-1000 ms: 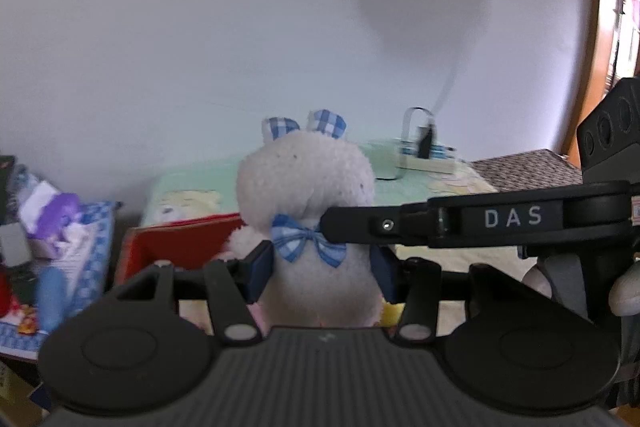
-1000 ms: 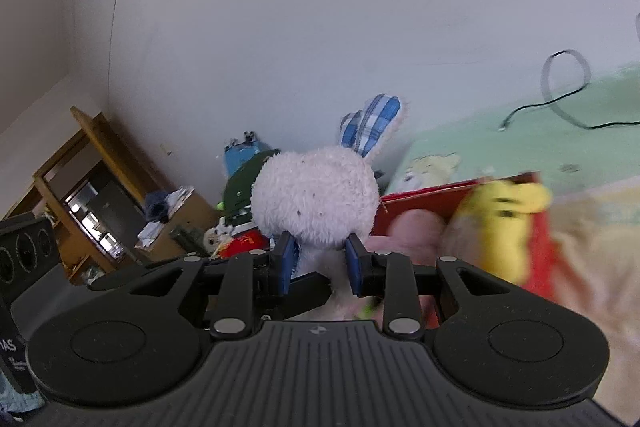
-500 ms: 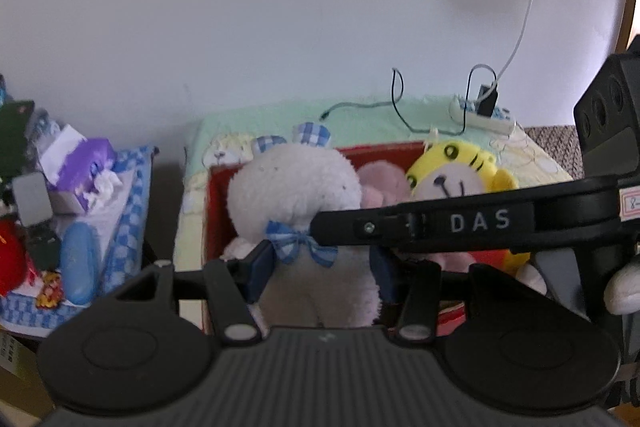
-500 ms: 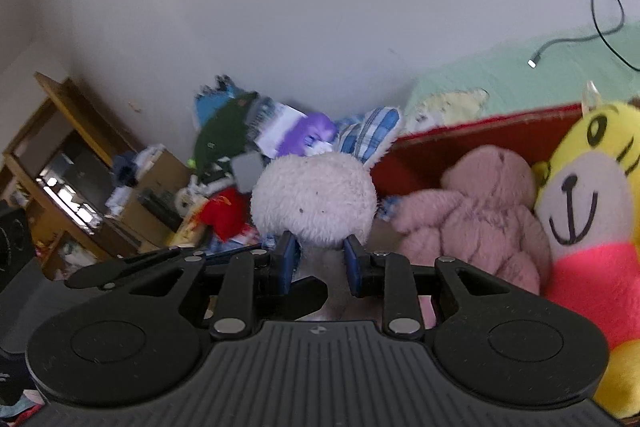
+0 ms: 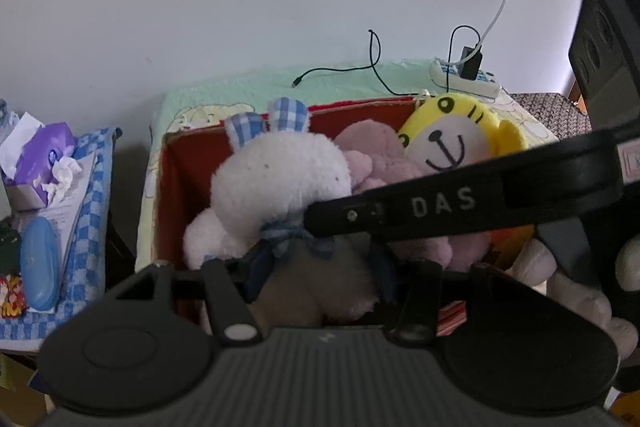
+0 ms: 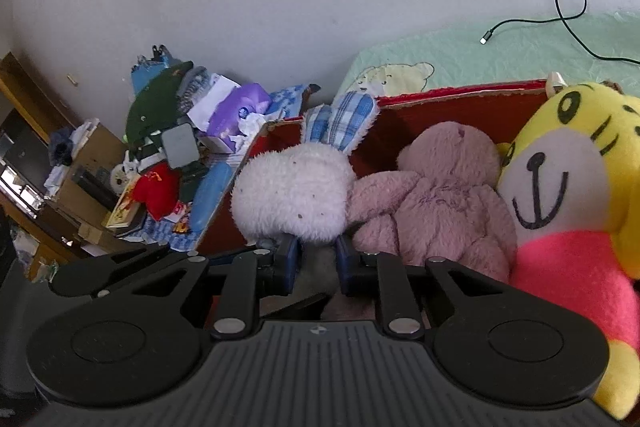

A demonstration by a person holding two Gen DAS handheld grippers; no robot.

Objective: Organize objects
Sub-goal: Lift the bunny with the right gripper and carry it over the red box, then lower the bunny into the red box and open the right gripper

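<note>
Currently held: one white rabbit plush point(image 5: 280, 183), checked blue ears and bow, carried two-handed because it is soft and bulky. My left gripper point(image 5: 316, 267) has its jaws clamped on the body below the bow; my right gripper point(image 6: 318, 259) has its jaws closing on the neck under the head, fur between the pads.

Landmark: red box point(image 6: 460, 99) on the bed point(image 6: 520, 47).
- Rabbit: over the box's left end, low, apparently being lowered in.
- Pink plush point(image 6: 436, 195): inside the box, touching the rabbit's right side.
- Yellow tiger plush point(image 6: 560, 171): inside, far right end.
- Tissue pack point(image 5: 44, 155): outside, left of the box.
</note>
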